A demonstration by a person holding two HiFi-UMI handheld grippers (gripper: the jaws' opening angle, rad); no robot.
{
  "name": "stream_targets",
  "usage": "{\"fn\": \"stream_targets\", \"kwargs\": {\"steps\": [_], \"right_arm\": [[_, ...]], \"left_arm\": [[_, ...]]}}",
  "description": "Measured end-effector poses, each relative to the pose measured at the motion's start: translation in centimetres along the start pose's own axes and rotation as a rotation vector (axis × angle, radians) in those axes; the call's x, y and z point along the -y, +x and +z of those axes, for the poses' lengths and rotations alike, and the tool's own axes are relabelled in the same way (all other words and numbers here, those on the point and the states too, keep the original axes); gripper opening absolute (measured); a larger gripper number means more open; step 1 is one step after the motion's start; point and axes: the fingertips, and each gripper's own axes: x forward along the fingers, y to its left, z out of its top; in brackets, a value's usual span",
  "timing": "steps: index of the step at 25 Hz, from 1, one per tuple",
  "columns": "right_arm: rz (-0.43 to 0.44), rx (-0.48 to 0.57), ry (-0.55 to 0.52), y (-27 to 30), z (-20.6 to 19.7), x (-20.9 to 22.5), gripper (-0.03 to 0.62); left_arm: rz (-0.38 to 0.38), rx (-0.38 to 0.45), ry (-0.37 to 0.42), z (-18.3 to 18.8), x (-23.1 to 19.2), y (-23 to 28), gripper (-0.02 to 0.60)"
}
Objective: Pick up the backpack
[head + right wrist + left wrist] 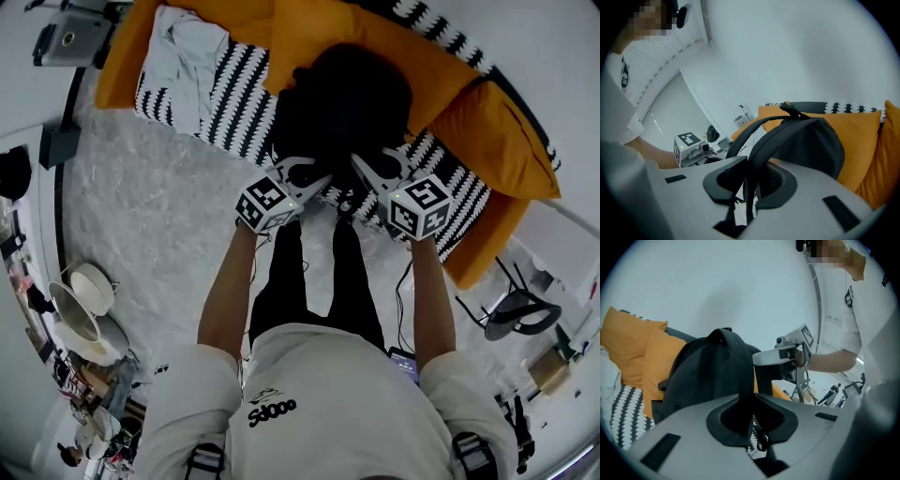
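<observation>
With both arms point(230, 291) stretched forward, the left hand-held gripper point(307, 178) and right hand-held gripper point(373, 173) tilted down, each clamped on a strap point(756, 150) of the backpack point(342, 108) ahead.

A black backpack point(342, 108) is seen at 12 o'clock, stood upright on the striped sofa point(234, 94) against orange cushions point(375, 37). Its straps point(754, 140) are drawn toward 6 o'clock, one pinched in the left claw point(314, 178), one in the right claw point(373, 169).
</observation>
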Motion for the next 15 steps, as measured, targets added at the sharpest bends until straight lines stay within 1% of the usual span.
{"fn": "stream_targets", "kwargs": {"steps": [3,7,11,15], "right_arm": [[-0.012,0.019,-0.004,-1.0,1.0,-0.6,0.080],[-0.023,0.047,-0.043,-2.4,3.1,-2.6,0.080],[0.005,0.083,-0.052,-4.4,5.3,-4.7,0.083],[0.014,0.084,-0.070,-6.0,5.7,-6.3,0.091]], "left_arm": [[0.023,0.054,0.024,2.1,0.9,-0.5,0.048],[0.070,0.122,0.043,4.7,2.0,-1.8,0.048],[0.098,0.191,0.052,7.5,3.9,-3.1,0.048],[0.129,0.229,0.067,9.4,5.6,-4.5,0.046]]}}
